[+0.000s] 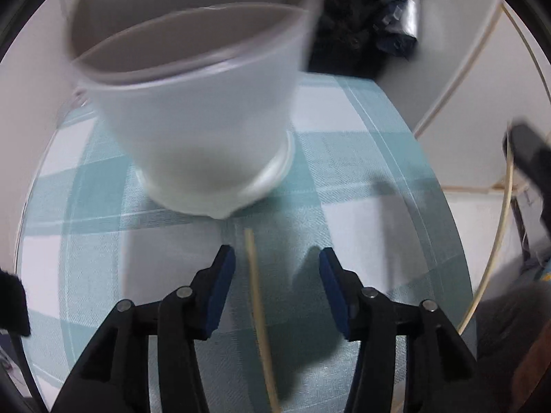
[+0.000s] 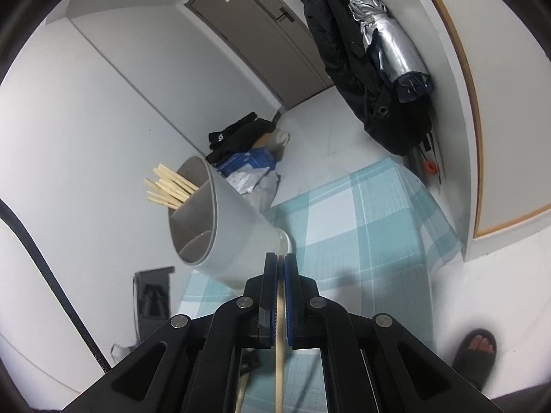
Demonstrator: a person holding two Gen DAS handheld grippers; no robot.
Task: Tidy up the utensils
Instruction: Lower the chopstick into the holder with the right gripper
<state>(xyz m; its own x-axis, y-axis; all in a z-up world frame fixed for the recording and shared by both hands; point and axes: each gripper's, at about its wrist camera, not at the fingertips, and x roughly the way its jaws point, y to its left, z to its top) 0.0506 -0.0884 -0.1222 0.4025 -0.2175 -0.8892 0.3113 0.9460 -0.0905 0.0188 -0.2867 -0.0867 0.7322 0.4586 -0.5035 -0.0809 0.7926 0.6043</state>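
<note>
Going left to right: the white utensil holder (image 2: pixel 224 220) sits at the left part of the checked cloth (image 2: pixel 378 213), and in the right wrist view you can see a bunch of wooden chopsticks (image 2: pixel 170 187) already poking out of its far compartment, while the near compartment looks empty. So I'd say a good chunk of the sorting is done, but not all of it.

What's left, as far as I can tell: one loose chopstick (image 1: pixel 256 296) lying on the cloth just in front of the holder's base, and the left gripper (image 1: pixel 277 268) is over it with its jaws partly apart, one on each side, pads not touching it. Then the right gripper (image 2: pixel 280 268) has its jaws pinched together on another chopstick (image 2: pixel 279 354), which runs back toward the camera, so that one isn't in the holder yet either. There may be another stick under that gripper, hard to tell.

Funny how different the two cameras are. The left wrist view is blurry and only gets the holder's outside wall and rim, you can't see any chopsticks inside it. The right wrist view shows the contents and the divider but not the loose stick at all
</note>
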